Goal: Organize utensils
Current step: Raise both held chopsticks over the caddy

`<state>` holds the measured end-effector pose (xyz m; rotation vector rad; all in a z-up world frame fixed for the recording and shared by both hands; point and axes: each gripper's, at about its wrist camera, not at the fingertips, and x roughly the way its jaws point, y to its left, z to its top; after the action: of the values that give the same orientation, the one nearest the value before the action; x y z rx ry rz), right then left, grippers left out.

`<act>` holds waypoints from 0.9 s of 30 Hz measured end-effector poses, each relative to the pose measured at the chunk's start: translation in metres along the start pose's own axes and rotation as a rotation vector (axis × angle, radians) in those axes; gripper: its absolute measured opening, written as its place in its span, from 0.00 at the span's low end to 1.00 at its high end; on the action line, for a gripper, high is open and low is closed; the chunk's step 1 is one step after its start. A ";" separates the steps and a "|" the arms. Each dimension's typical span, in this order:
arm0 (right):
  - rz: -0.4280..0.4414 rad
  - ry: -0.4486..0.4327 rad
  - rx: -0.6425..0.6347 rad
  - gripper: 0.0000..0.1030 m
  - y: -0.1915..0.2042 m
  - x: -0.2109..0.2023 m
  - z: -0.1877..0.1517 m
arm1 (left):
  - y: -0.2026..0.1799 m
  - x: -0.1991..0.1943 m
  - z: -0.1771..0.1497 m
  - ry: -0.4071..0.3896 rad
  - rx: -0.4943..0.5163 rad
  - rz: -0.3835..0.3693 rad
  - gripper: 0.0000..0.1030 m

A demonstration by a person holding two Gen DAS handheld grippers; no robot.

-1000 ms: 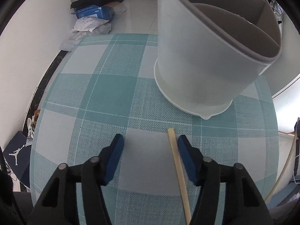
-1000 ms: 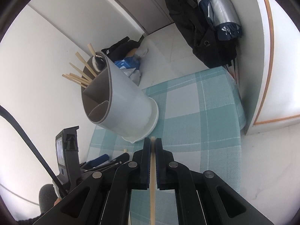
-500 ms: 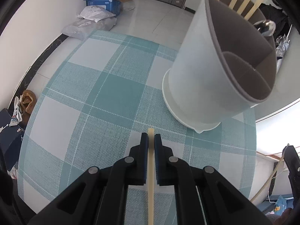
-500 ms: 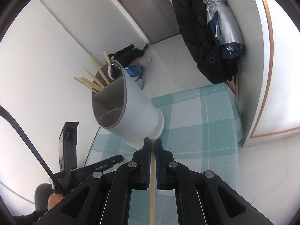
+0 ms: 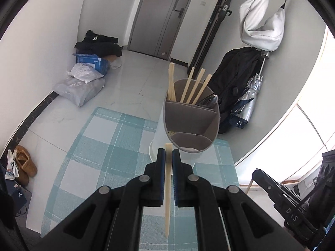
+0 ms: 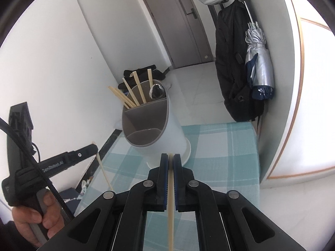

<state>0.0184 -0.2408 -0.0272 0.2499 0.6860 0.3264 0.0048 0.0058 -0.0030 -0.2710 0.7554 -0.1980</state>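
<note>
A white utensil holder [image 5: 159, 133] with grey dividers stands on the teal checked table mat [image 5: 100, 159]; it also shows in the right wrist view [image 6: 173, 133]. Several wooden chopsticks [image 5: 195, 89] and a spoon [image 6: 156, 91] stand in its far compartments. My left gripper [image 5: 168, 156] is shut on a wooden chopstick [image 5: 167, 198], held above the mat just short of the holder. My right gripper [image 6: 170, 161] is shut on another chopstick [image 6: 171, 209], also raised near the holder. The left gripper and its chopstick [image 6: 103, 171] show at the left of the right wrist view.
A black coat [image 6: 230, 67] and a silver umbrella [image 6: 259, 62] hang by the wall right of the table. Bags and a blue box [image 5: 92, 62] lie on the floor beyond, shoes [image 5: 25, 165] at the left. A white bag [image 5: 261, 27] hangs high.
My left gripper closed on the chopstick that lay on the mat and lifted it. Both grippers have risen and pulled back from the holder, so its top now shows.
</note>
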 end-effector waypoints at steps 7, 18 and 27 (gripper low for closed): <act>-0.053 -0.030 -0.075 0.03 0.019 -0.011 -0.001 | 0.004 0.000 0.009 0.005 0.068 -0.050 0.03; -0.043 -0.094 -0.121 0.03 0.036 -0.029 -0.005 | -0.004 -0.025 0.022 -0.006 0.113 -0.115 0.03; -0.008 -0.148 -0.116 0.03 0.040 -0.039 0.009 | -0.015 -0.037 0.063 -0.042 0.127 -0.181 0.03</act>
<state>-0.0125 -0.2196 0.0151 0.1593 0.5206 0.3352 0.0212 0.0122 0.0689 -0.2224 0.6737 -0.4086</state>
